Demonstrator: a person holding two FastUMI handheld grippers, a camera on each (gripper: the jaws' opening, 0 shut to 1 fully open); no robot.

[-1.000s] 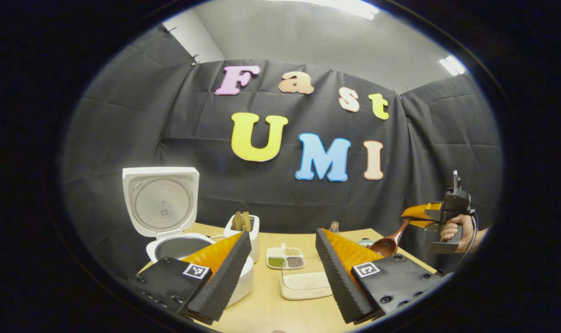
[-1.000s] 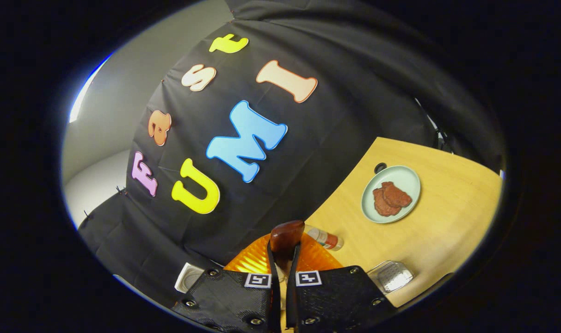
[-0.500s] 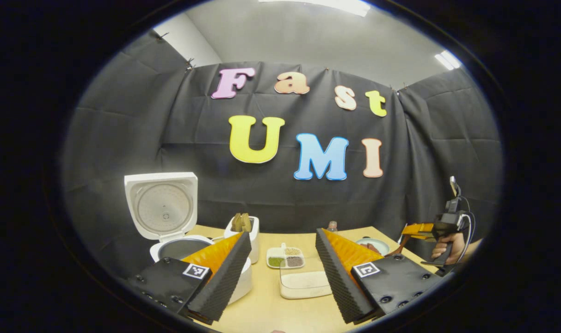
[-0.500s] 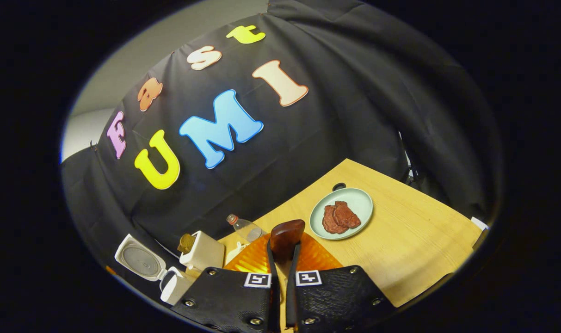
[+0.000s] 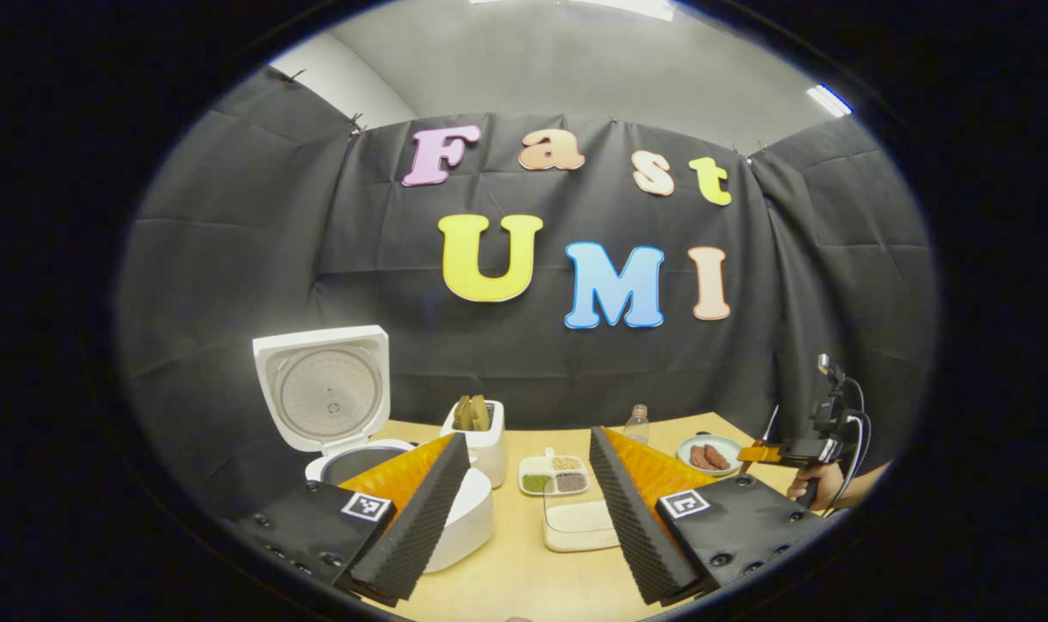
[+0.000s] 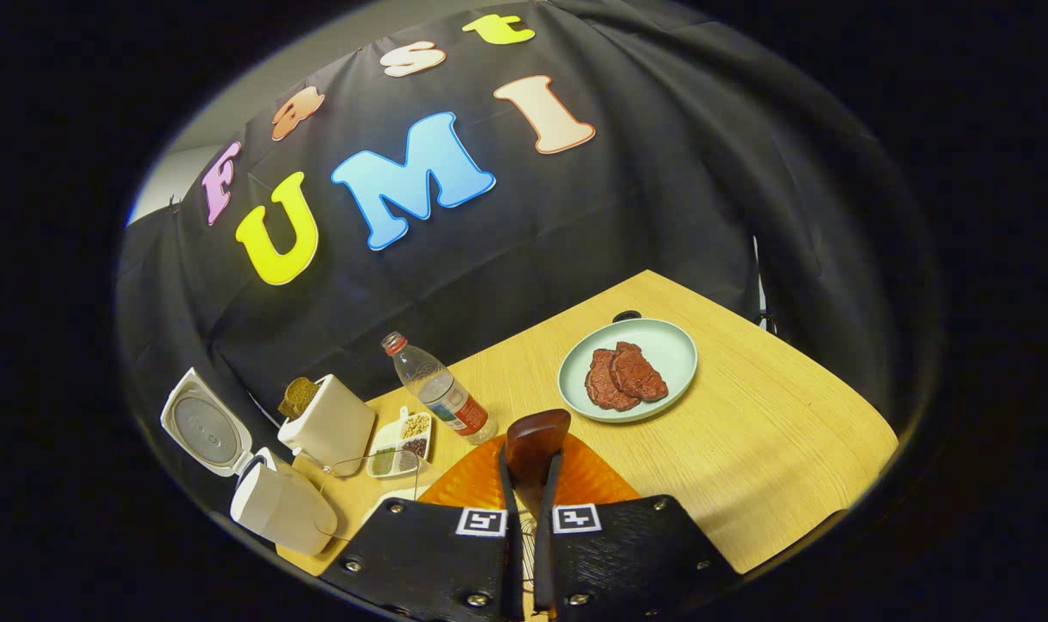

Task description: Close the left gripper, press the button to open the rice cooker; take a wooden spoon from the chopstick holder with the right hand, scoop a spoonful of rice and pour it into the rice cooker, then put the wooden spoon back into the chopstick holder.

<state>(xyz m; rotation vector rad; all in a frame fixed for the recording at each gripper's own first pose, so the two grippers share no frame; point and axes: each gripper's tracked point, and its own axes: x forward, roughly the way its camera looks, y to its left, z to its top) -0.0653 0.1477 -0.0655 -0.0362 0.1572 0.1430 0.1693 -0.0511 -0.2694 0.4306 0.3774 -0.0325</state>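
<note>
The white rice cooker (image 5: 454, 518) stands at the table's left with its lid (image 5: 325, 389) up. Behind it is the white chopstick holder (image 5: 485, 436) with wooden utensils in it. A clear box of rice (image 5: 575, 523) lies between the fingers of my left gripper (image 5: 524, 510), which is open and empty above the table's front. My right gripper (image 6: 528, 488) is shut on the wooden spoon (image 6: 536, 439), whose bowl sticks out past the fingertips. In the left gripper view, the right gripper (image 5: 778, 452) is low at the far right, held by a hand (image 5: 822, 488). From there the rice cooker (image 6: 282, 510) and chopstick holder (image 6: 333, 423) lie to the left.
A divided dish of grains (image 5: 554, 475) sits behind the rice box. A plastic bottle (image 6: 441, 397) stands near the back edge. A pale green plate (image 6: 662, 341) with pieces of meat is on the wooden table (image 6: 774, 449) to the right.
My right gripper has come down with the spoon from chest height to just above the table at the far right. Its view has swung to take in the cooker, holder and bottle.
</note>
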